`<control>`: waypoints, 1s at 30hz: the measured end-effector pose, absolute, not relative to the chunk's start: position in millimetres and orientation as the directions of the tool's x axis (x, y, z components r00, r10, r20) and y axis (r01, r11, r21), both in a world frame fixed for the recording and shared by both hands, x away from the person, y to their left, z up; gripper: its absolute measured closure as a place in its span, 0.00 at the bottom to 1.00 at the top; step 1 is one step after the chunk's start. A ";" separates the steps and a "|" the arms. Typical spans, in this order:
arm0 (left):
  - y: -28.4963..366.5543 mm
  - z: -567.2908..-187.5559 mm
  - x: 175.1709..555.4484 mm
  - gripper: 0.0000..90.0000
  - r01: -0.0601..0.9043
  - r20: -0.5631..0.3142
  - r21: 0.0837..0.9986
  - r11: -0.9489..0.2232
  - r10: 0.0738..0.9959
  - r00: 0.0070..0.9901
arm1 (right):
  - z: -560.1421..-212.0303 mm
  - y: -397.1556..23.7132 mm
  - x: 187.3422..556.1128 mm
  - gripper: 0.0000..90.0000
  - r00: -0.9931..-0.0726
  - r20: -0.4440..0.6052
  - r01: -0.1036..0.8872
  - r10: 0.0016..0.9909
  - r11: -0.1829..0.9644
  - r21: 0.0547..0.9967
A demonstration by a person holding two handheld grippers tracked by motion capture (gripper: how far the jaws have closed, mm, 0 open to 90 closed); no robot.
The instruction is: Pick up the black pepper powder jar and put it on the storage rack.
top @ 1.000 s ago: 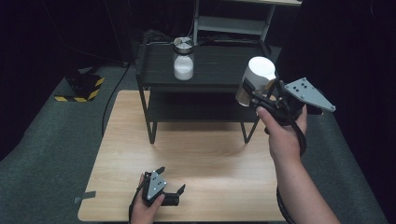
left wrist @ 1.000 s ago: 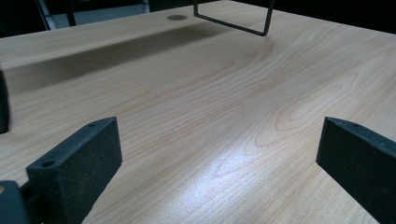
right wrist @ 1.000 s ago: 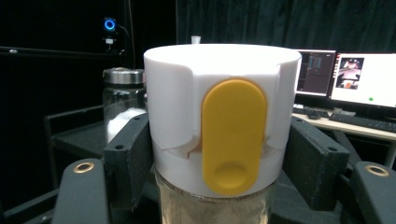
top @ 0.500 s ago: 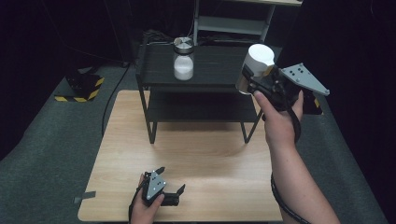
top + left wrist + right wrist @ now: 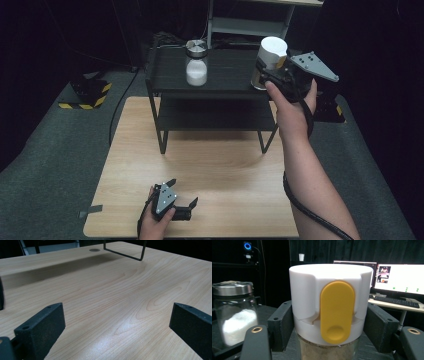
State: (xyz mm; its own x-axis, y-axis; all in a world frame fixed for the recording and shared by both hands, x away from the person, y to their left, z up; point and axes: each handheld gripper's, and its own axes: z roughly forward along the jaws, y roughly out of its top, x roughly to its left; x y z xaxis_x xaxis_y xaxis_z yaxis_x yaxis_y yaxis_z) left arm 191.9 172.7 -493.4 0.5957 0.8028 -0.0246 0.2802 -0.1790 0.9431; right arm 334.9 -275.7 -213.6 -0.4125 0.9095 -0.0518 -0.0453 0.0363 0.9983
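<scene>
The white-lidded container [image 5: 331, 315] sits squarely between the right gripper [image 5: 272, 75] jaws, clamped at its lid (yellow tab facing the camera). The left gripper [image 5: 182, 202] rests released on the table [image 5: 225, 165], holding nothing.

In the right gripper view the canister [image 5: 329, 307] runs off the bottom edge, so its base and what it stands on are hidden; both jaws are partly behind its white cap. The jar [image 5: 235, 315] is cut by the left edge. Screens [image 5: 399, 275] at upper right are too small to read. In the high view the right hand [image 5: 290, 107] covers the canister's lower part. In the left gripper view both jaws are cut by the bottom corners.
</scene>
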 end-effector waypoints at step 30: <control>177.1 -494.8 192.9 0.00 0.289 -0.052 0.945 -0.155 0.801 0.597 | -205.2 -256.1 372.1 0.34 -0.378 -0.027 0.023 0.925 0.039 0.999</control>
State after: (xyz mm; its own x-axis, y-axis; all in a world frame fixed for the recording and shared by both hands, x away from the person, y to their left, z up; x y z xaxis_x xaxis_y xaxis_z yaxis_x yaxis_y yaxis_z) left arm 192.9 177.1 -494.8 0.5969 0.8006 -0.0516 0.2890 -0.1546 0.9447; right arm 372.1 -256.1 -205.2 -0.3784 0.9252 -0.0271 0.0226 0.0386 0.9990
